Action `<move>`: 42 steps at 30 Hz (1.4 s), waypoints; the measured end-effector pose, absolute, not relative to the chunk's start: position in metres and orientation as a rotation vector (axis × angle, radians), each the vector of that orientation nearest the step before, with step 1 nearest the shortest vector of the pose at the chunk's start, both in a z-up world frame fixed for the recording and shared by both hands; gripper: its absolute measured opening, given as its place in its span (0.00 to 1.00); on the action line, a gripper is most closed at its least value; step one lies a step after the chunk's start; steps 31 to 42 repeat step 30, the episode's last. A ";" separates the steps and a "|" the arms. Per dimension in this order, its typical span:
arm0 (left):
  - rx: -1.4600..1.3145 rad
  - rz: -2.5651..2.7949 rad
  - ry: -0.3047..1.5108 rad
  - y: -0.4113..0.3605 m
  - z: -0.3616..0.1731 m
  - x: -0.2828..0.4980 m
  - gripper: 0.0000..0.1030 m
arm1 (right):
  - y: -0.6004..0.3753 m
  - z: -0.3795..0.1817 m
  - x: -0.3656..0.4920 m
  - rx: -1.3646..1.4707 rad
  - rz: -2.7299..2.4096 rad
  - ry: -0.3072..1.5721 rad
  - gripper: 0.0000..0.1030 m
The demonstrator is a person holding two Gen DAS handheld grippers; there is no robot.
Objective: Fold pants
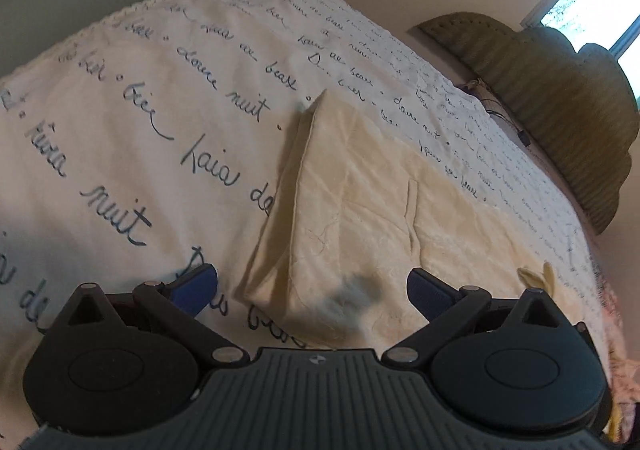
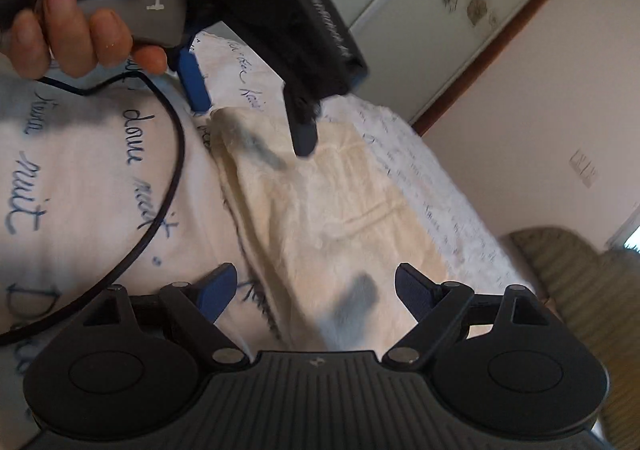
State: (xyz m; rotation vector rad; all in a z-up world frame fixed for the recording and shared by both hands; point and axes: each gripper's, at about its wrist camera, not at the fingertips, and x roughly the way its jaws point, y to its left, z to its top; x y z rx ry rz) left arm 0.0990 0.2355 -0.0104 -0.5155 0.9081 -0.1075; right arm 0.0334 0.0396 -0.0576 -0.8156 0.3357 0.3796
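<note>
Pants [image 1: 360,218] lie folded on bedspread [image 1: 120,130], both grippers' fingers [image 1: 196,286] apart.

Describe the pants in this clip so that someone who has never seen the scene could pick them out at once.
A bed takes up most of both views, under a white bedspread printed with dark blue handwriting. The pants lie on it as a folded cream bundle, below both open grippers. Unlike the spread, they are plain, yellowish and unprinted, with a stitched slit pocket on top.

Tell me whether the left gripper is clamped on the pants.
No. The left gripper is open above the pants, with both fingers clear of the cloth.
</note>
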 end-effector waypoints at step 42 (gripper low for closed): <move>-0.903 -0.370 0.966 0.242 -0.036 0.182 0.91 | 0.045 -0.026 0.074 -0.585 0.421 0.279 0.15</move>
